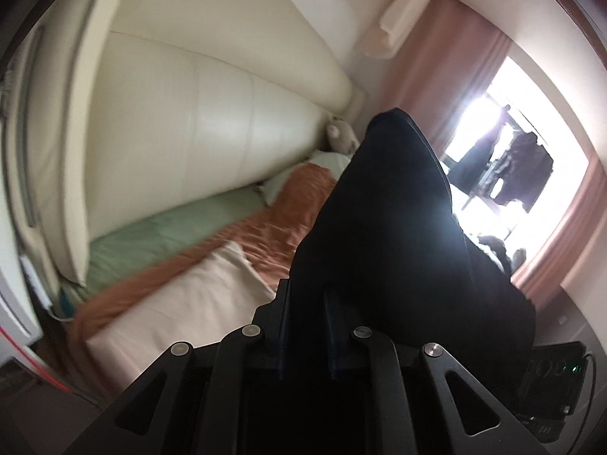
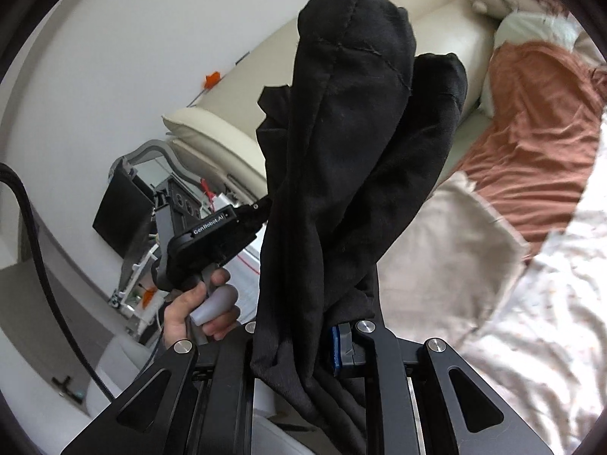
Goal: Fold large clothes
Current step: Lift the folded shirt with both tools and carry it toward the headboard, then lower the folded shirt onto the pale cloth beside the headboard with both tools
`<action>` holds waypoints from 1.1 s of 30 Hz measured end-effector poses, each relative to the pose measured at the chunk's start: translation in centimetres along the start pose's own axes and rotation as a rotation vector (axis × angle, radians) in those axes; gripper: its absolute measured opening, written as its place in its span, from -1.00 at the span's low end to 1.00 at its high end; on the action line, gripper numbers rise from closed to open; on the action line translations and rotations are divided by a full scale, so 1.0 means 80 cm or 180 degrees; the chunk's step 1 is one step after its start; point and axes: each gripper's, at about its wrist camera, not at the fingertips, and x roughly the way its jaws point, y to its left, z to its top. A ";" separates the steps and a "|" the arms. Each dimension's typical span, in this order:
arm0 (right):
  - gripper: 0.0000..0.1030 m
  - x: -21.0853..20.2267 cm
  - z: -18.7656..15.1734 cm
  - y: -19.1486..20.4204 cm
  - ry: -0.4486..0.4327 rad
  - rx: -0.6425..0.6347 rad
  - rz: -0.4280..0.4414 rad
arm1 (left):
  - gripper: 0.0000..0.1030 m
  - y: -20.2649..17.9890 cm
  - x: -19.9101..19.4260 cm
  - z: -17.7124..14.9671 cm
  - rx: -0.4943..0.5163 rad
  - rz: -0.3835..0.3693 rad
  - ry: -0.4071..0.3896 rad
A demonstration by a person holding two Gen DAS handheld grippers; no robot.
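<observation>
Left wrist view: our left gripper (image 1: 305,299) has its fingers clenched on a bunch of the black garment (image 1: 394,235). Cloth rises up out of the fingers and flops over to the right, blocking most of the window (image 1: 504,159) side. It's held in the air, above the bed (image 1: 182,303), not touching it as far as we can tell. Bed has a pinkish sheet, rust-coloured blanket (image 1: 288,223) and green pillow (image 1: 170,235) against the cream headboard (image 1: 197,121). View is blurry, so no seam detail here.

Progress, our read: early. No flat folded panel anywhere, garment is bunched and rope-like, nothing laid out on the bed yet. Still to do: spread it, then all folds.

Right wrist view: right gripper (image 2: 299,345) also clenched on the same black garment (image 2: 353,144), fabric pinched between the fingers with a tail hanging below them. Cloth stands up in two lobes w/ a visible stitched seam. On the left we see the other gripper (image 2: 261,208) in a hand (image 2: 197,307), its fingers at the garment's edge. So both ends gripped, cloth slack between them.

Containers: none we can make out in either view, no basket/bin, so no contents to report. Clutter by the wall at left is too small to ID.
</observation>
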 end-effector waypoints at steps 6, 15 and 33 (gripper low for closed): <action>-0.67 0.069 -0.012 -0.005 0.0132 0.0174 0.0218 | -0.70 0.039 -0.009 0.019 0.0036 0.0256 -0.0023; -0.67 0.136 -0.027 -0.057 0.0283 0.0496 0.0227 | -0.71 0.087 0.039 0.013 -0.0029 0.0448 0.0104; -0.68 0.171 -0.017 -0.240 0.0266 0.1246 -0.0317 | -0.61 0.126 0.178 -0.002 -0.0131 0.1020 0.0399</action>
